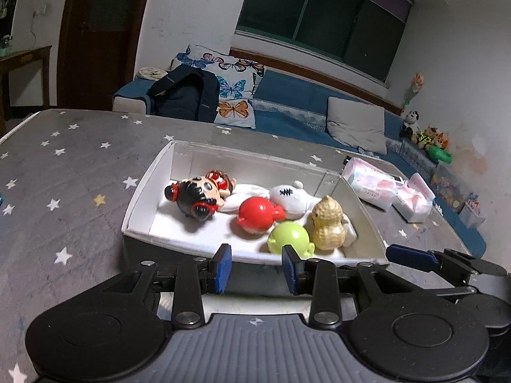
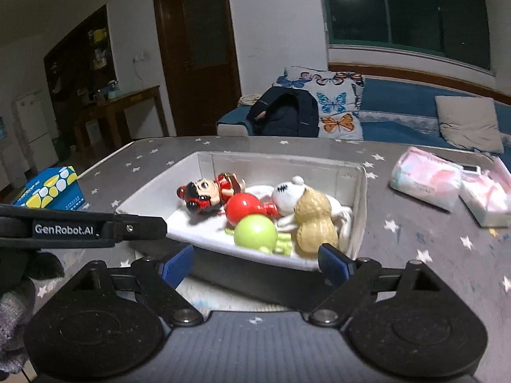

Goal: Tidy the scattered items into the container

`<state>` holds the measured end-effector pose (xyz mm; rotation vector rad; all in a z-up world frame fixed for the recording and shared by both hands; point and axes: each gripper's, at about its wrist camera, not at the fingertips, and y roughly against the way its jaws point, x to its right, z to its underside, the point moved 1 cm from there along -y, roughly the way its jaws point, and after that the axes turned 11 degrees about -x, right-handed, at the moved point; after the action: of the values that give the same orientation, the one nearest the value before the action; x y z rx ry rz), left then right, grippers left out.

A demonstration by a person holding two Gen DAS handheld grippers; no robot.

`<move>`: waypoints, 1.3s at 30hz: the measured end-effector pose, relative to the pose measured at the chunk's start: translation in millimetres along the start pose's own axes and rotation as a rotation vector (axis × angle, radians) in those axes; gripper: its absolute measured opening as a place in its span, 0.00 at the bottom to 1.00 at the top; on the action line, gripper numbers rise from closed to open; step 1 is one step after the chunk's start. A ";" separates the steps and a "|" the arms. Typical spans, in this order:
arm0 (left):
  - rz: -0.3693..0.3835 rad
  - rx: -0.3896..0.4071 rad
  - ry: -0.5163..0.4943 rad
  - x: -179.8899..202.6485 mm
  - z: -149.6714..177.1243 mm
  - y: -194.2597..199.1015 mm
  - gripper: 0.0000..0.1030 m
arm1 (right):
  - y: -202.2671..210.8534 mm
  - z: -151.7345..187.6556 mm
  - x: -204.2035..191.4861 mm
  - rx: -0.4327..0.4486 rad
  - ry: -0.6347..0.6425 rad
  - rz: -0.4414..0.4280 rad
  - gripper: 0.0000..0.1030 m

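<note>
A white box [image 1: 140, 198] [image 2: 359, 204] stands on the grey star-patterned table. Inside lie a black-haired doll figure [image 1: 194, 196] [image 2: 204, 196], a red round toy [image 1: 257, 214] [image 2: 244, 207], a green round toy [image 1: 289, 237] [image 2: 255, 233], a tan peanut figure [image 1: 329, 223] [image 2: 314, 223] and a white plush [image 1: 292, 198] [image 2: 287, 196]. My left gripper [image 1: 255, 269] hangs open in front of the box's near wall, nothing between its blue pads. My right gripper [image 2: 257, 263] stands wide open before the same wall, holding nothing. The right gripper's finger [image 1: 412, 257] shows at the right of the left wrist view.
Two soft pink-and-white packs [image 1: 370, 185] [image 2: 428, 183] lie on the table right of the box. A blue and yellow carton [image 2: 49, 191] stands at the table's left edge. A blue sofa with cushions and a dark jacket [image 1: 185, 94] runs behind the table.
</note>
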<state>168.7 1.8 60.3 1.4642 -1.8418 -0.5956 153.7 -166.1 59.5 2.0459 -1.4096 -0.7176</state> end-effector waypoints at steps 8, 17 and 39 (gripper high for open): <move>-0.034 -0.002 -0.033 9.6 24.9 6.9 0.36 | 15.1 27.0 -3.9 0.025 -0.017 0.044 0.96; -0.070 -0.007 -0.028 9.7 46.6 12.8 0.35 | 20.3 51.5 -5.4 0.018 -0.049 0.056 1.00; -0.121 0.016 -0.024 9.2 65.1 26.1 0.35 | 23.1 66.2 -19.5 0.013 -0.067 0.069 1.00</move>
<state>101.6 -4.9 39.0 1.5941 -1.7891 -0.6601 86.7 -163.7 31.1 1.9897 -1.5181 -0.7557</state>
